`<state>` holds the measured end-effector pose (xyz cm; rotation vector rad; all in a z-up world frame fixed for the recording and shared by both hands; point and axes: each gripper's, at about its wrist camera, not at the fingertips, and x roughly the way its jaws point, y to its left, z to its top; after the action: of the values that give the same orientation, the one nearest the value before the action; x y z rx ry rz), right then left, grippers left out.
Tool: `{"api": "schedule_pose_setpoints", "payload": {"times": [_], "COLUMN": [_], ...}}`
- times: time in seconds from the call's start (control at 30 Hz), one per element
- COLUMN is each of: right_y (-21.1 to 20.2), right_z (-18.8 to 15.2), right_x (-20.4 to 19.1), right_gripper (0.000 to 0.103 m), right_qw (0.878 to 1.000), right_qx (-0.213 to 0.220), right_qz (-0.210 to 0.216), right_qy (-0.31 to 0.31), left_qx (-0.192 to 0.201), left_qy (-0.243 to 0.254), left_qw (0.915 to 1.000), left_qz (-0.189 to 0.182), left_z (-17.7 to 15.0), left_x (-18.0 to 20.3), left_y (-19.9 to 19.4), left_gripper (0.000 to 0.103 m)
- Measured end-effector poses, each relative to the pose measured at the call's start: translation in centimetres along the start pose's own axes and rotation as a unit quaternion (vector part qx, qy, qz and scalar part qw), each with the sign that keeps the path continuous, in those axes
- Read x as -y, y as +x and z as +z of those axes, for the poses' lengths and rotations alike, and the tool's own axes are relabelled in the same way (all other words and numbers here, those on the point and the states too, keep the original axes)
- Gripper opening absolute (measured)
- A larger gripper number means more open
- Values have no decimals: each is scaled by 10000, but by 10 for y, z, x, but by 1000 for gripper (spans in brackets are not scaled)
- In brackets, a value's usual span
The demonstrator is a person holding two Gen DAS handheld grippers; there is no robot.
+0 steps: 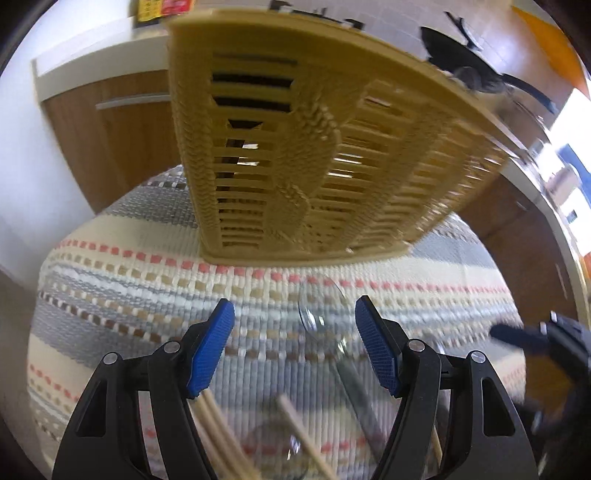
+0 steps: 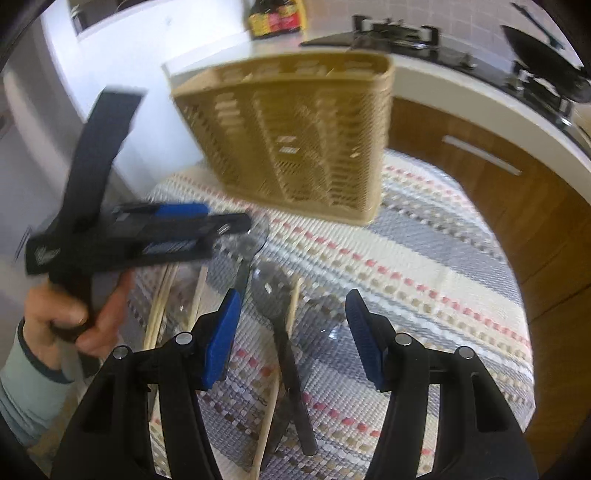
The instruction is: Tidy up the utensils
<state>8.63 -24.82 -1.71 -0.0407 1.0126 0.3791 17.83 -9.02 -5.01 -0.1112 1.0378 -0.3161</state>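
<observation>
Red-and-yellow bottle label [image 2: 275, 16] behind the utensil holder [image 2: 291, 136], lettering unreadable.

Left gripper [image 1: 294, 332] tilted downward, jaws apart, nothing between the pads. Right gripper [image 2: 293, 325] likewise tilted down, jaws apart, empty. Left hand [image 2: 70, 321] clasps its gripper's handle.

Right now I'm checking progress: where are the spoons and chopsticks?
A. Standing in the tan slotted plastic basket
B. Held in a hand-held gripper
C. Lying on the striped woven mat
C: the clear plastic spoons and wooden chopsticks lie on the striped woven mat, in front of the tan slotted plastic basket.
</observation>
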Motion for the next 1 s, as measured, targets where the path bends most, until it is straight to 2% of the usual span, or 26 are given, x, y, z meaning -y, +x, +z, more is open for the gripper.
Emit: {"api": "schedule_pose_setpoints", "payload": {"times": [0.2, 0.27, 0.33, 0.5, 0.7, 0.73, 0.87, 0.9, 0.97, 1.0], "right_y": [31, 38, 46, 59, 71, 71, 67, 65, 58, 53], "right_z": [0, 0, -1, 0, -3, -3, -5, -6, -9, -10], "right_x": [-8, -10, -11, -23, -39, -40, -42, -41, -38, -36], "right_gripper": [55, 51, 46, 45, 29, 29, 29, 29, 29, 29], "right_qw": [9990, 9988, 9985, 9975, 9954, 9953, 9965, 9971, 9982, 9987], "right_qx": [-281, -301, -316, -389, -446, -442, -368, -360, -317, -284], "right_qz": [88, 80, 98, -9, -334, -350, -379, -361, -318, -313], "right_qy": [-343, -390, -429, -593, -785, -783, -651, -571, -394, -300], "left_qx": [25, 60, 72, 88, 162, 175, 202, 204, 204, 194], "left_qy": [9, 84, 115, 47, 216, 240, 332, 365, 417, 436], "left_qw": [9995, 9989, 9984, 9982, 9964, 9962, 9970, 9973, 9984, 9987], "left_qz": [326, 459, 541, 589, 802, 822, 674, 599, 316, 203], "left_z": [7, 9, 12, 18, 13, 11, 4, 3, 1, -1], "left_x": [8, 10, 10, 10, 15, 17, 16, 15, 8, 4], "left_y": [22, 24, 26, 27, 30, 30, 27, 25, 19, 15], "left_gripper": [61, 56, 44, 41, 28, 26, 25, 22, 4, 1]}}
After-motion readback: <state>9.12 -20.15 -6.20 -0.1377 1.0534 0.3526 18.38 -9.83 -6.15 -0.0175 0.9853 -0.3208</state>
